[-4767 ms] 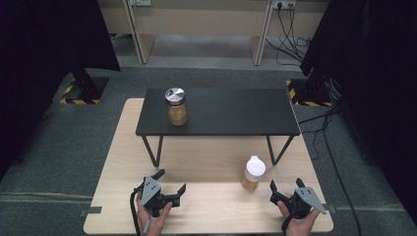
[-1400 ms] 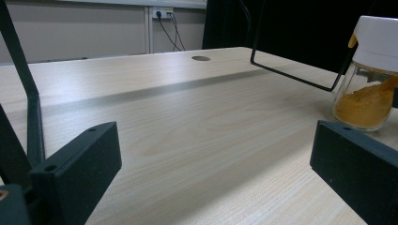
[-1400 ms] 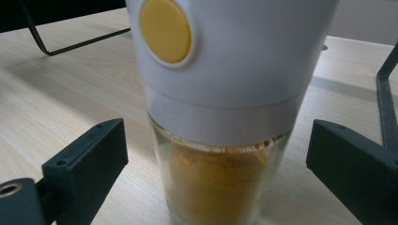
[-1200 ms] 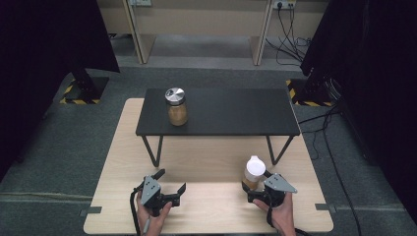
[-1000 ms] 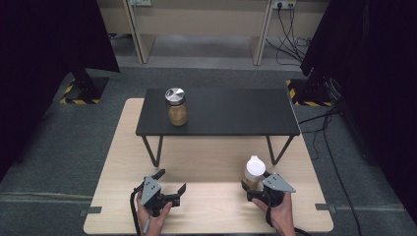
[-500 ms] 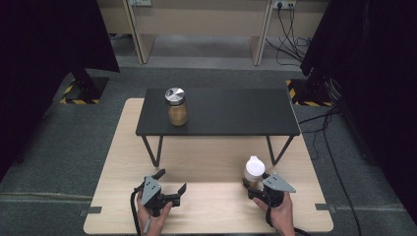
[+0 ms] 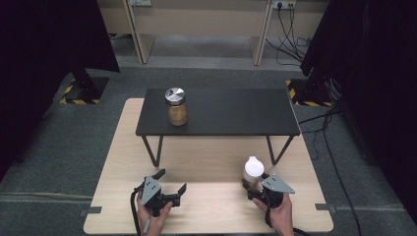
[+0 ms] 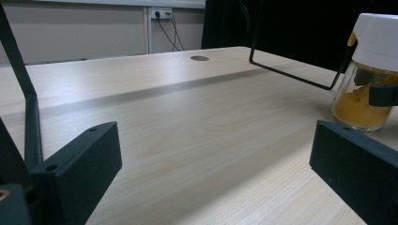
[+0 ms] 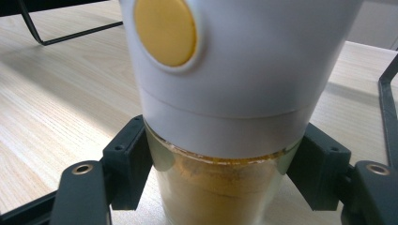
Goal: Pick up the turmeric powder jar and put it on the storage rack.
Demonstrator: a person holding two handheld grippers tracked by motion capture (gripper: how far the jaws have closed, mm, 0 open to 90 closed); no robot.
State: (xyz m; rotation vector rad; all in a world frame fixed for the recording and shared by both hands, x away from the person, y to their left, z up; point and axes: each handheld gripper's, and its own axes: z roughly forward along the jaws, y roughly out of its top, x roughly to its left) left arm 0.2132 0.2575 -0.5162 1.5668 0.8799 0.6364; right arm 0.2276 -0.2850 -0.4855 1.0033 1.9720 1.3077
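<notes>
Left gripper (image 7: 171,188) sits on the pale wood-grain table (image 7: 216,162), matte black jaws wide apart, holding nothing. Right gripper (image 7: 253,185) is clamped round the glass spice jar (image 7: 253,173) near the table's front right; its bottom is cut off up close.

Setting: probably a lab or recording studio. Evidence: black curtains (image 7: 49,44), hazard-striped stand bases (image 7: 81,91), wall sockets with trailing cables (image 7: 290,19), grey carpet floor (image 7: 211,78). Pale wooden table (image 7: 216,206).
</notes>
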